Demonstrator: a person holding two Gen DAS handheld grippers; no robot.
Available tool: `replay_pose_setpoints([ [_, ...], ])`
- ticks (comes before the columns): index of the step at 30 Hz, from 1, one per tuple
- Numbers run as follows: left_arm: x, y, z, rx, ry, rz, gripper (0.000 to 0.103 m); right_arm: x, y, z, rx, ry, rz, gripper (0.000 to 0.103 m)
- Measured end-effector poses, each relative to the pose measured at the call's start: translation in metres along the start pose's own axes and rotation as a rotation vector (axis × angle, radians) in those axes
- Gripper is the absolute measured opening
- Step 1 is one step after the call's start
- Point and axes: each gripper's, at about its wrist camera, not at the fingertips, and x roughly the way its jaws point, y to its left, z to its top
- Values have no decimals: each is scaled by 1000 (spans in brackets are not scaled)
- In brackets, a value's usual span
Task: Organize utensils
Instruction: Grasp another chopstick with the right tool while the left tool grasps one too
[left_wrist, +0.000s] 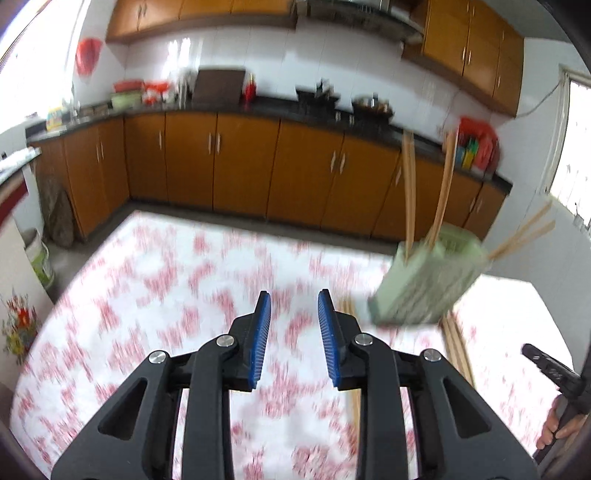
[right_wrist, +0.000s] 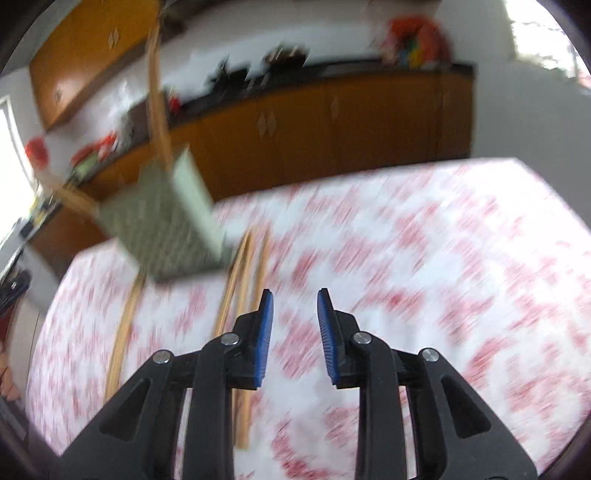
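Observation:
Both views are blurred by motion. A pale green slotted utensil holder stands on the table with wooden chopsticks sticking out of its top and side. More chopsticks lie loose on the cloth in front of the holder. My left gripper hovers over the cloth to the left of the holder, open, nothing between its blue pads. My right gripper hangs to the right of the loose chopsticks, open and holding nothing.
The table wears a white cloth with red flowers. Behind it run orange kitchen cabinets under a dark counter with pots and containers. A hand on a black tool part shows at the right edge of the left wrist view.

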Motion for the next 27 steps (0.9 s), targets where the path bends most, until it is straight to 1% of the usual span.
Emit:
replay_pose_setpoints([
  [2, 6, 1, -14, -2, 42, -27, 27, 21, 12, -12, -31, 69, 30, 22],
  [3, 10, 0, -19, -2, 60, -42, 27, 29, 19, -16, -50, 93, 31, 22],
  [5, 15, -5, -30, 6, 91, -68, 27, 39, 29, -22, -74, 115, 38, 21],
  [7, 20, -8, -39, 21, 117, -87, 27, 46, 35, -24, -100, 127, 21, 21],
  [9, 24, -12, -47, 30, 140, -103, 27, 55, 37, -32, -129, 145, -17, 20],
  [10, 25, -13, -49, 33, 149, -109, 27, 58, 38, -33, -136, 156, -28, 16],
  [11, 27, -15, -54, 39, 162, -116, 27, 57, 38, -35, -151, 142, -46, 9],
  [13, 30, -20, -61, 47, 185, -135, 27, 58, 36, -34, -157, 136, -71, 8],
  [15, 36, -24, -67, 54, 214, -158, 27, 57, 20, -30, -104, 121, -136, 8],
  [17, 39, -27, -72, 60, 234, -173, 27, 55, 0, -25, -27, 111, -176, 8],
  [18, 42, -30, -75, 67, 245, -178, 27, 54, -8, -24, 4, 109, -186, 8],
  [20, 46, -34, -80, 87, 263, -182, 26, 53, -16, -22, 27, 109, -186, 8],
  [22, 50, -39, -85, 106, 280, -178, 21, 53, -18, -23, 17, 108, -188, 8],
  [27, 58, -46, -93, 133, 312, -163, 17, 53, -14, -26, -10, 99, -205, 8],
])
